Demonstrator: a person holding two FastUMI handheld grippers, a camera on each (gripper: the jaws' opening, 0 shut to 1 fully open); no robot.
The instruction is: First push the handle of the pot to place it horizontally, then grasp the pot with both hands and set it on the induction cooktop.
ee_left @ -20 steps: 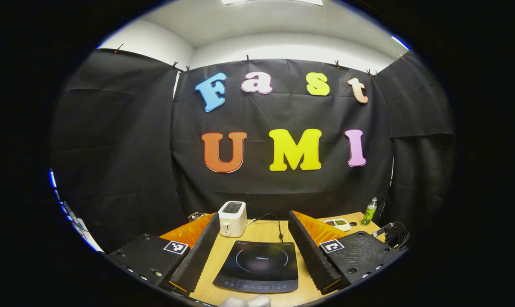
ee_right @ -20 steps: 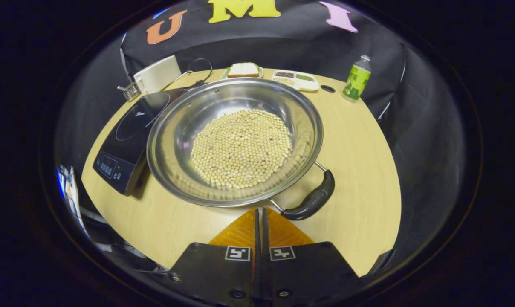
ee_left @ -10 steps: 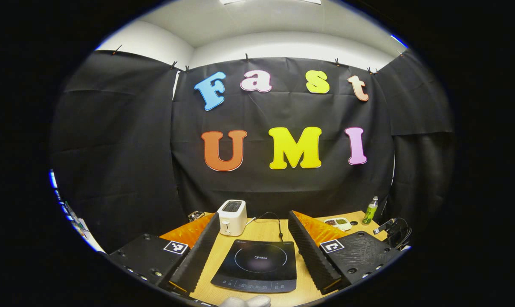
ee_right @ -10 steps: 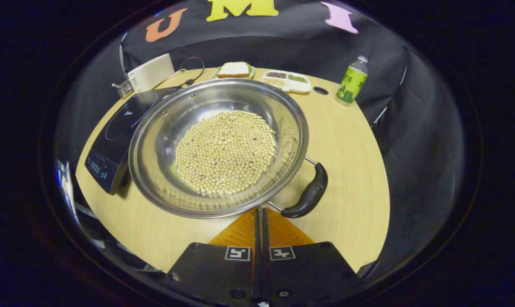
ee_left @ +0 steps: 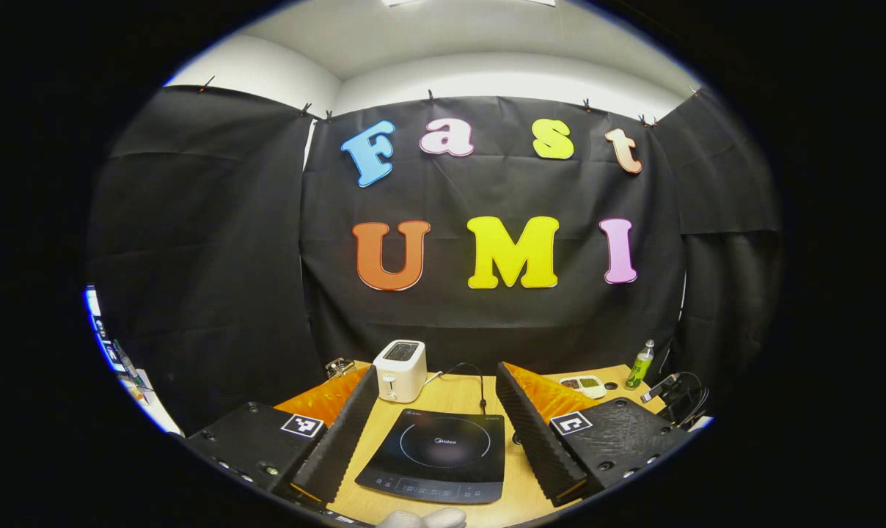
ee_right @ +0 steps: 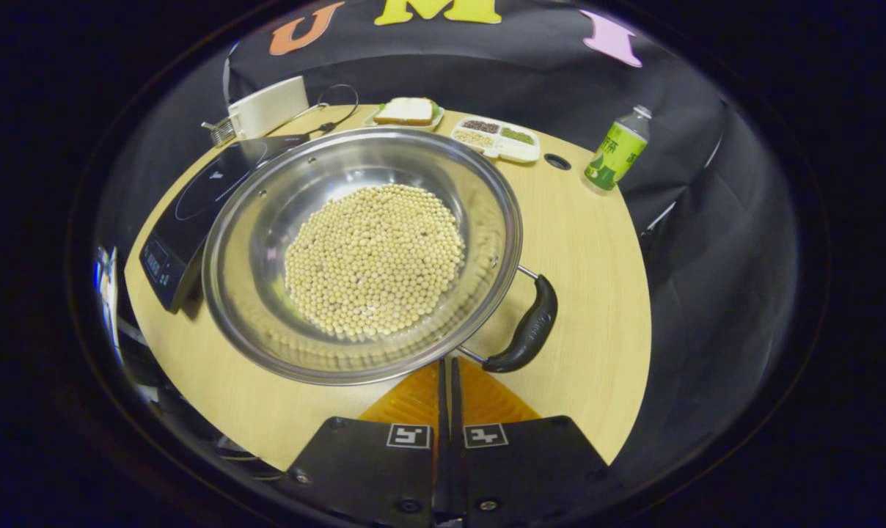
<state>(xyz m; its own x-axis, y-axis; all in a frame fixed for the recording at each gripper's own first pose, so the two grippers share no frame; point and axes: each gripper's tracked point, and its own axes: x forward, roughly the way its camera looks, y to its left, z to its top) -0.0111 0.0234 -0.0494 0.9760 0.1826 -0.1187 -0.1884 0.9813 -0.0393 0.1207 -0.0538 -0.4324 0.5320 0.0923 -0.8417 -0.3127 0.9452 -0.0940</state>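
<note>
In the right gripper view a wide steel pot holding soybeans stands on the wooden table, with its left rim beside and partly over the black induction cooktop. The pot's black handle sticks out at the lower right. My right gripper is shut, its tips just under the pot's near rim and beside the handle's near end. In the left gripper view my left gripper is open and held above the table. The cooktop lies between its fingers.
A white toaster and its cord stand behind the cooktop. Along the far edge sit bread on a plate, a divided tray, a table hole and a green bottle. Bare wood lies to the right of the pot.
In the right gripper view the pot has turned, and its handle has swung from the near side further round to the right. The shut right gripper stays at the handle's near end. The left gripper stays open.
</note>
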